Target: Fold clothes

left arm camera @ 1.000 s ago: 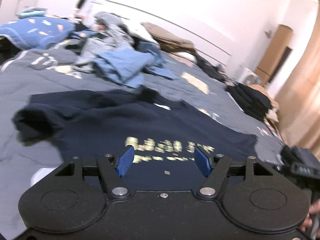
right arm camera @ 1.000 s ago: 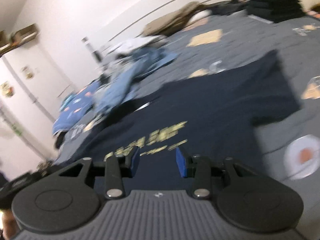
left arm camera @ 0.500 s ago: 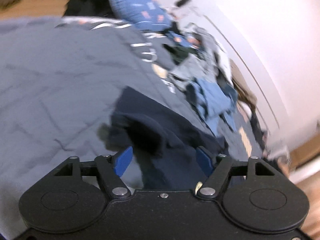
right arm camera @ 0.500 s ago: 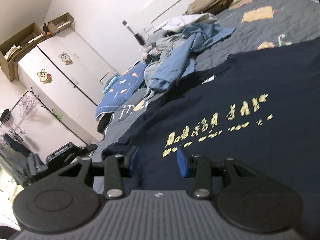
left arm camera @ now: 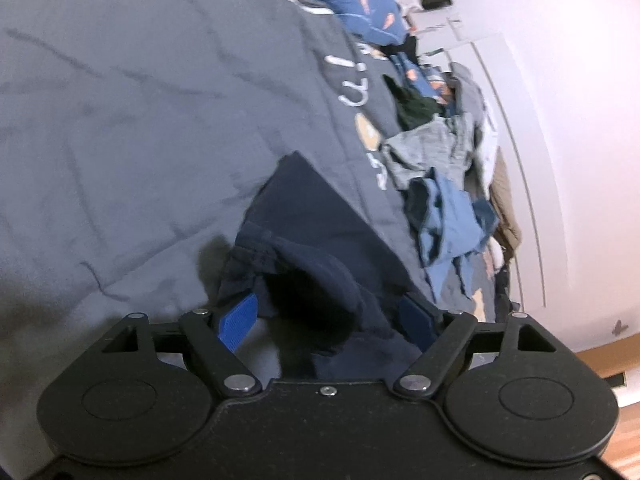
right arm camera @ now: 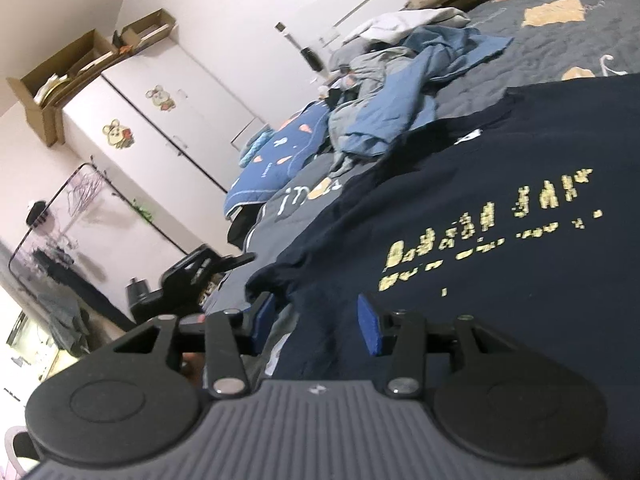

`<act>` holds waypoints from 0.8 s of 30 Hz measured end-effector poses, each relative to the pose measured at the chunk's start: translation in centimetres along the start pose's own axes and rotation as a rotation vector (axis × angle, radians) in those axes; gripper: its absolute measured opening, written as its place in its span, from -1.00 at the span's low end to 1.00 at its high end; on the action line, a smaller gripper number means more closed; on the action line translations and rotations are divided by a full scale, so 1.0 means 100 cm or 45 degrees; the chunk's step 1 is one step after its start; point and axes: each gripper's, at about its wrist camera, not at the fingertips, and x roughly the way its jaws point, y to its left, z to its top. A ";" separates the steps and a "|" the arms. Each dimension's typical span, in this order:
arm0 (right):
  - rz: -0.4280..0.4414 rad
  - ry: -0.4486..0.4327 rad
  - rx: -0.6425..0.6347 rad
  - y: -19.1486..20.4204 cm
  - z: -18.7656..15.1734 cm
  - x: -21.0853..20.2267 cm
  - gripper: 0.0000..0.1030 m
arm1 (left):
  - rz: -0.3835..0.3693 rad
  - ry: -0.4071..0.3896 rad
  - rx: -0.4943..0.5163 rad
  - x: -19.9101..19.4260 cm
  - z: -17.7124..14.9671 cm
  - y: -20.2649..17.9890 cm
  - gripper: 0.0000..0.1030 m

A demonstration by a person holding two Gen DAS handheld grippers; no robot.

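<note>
A navy T-shirt with a yellow print [right arm camera: 480, 220] lies flat on the grey bedspread [left arm camera: 120, 120]. In the left wrist view its bunched sleeve [left arm camera: 320, 264] lies between the blue pads of my left gripper [left arm camera: 326, 318]. Those jaws are opening and stand wide, with the pads off the cloth. In the right wrist view my right gripper [right arm camera: 316, 322] is low over the shirt's near edge. The navy cloth lies between its pads without being pinched, and these jaws are opening too.
A heap of blue and grey clothes [left arm camera: 440, 200] [right arm camera: 392, 92] sits farther back on the bed. A blue patterned quilt [right arm camera: 280, 152] lies beside it. A white wardrobe [right arm camera: 160, 128] and a clothes rack [right arm camera: 60, 220] stand beyond the bed's edge.
The left gripper swung from the shirt's printed chest down to the sleeve, rolling as it went, and its jaws spread wider. The right gripper slid left along the shirt's near edge and opened further.
</note>
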 end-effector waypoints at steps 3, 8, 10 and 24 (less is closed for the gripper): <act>0.007 0.015 -0.016 0.006 -0.004 0.003 -0.11 | 0.024 0.011 -0.032 0.008 0.004 0.006 0.50; -0.009 0.046 -0.028 0.007 -0.010 0.009 -0.10 | 0.051 0.018 -0.059 0.018 0.016 0.010 0.50; -0.016 0.057 -0.031 0.007 -0.011 0.011 -0.10 | 0.077 0.019 -0.026 0.021 0.015 0.008 0.45; -0.035 0.051 0.000 0.000 -0.010 0.010 -0.09 | 0.024 -0.337 0.671 -0.034 -0.018 -0.072 -0.94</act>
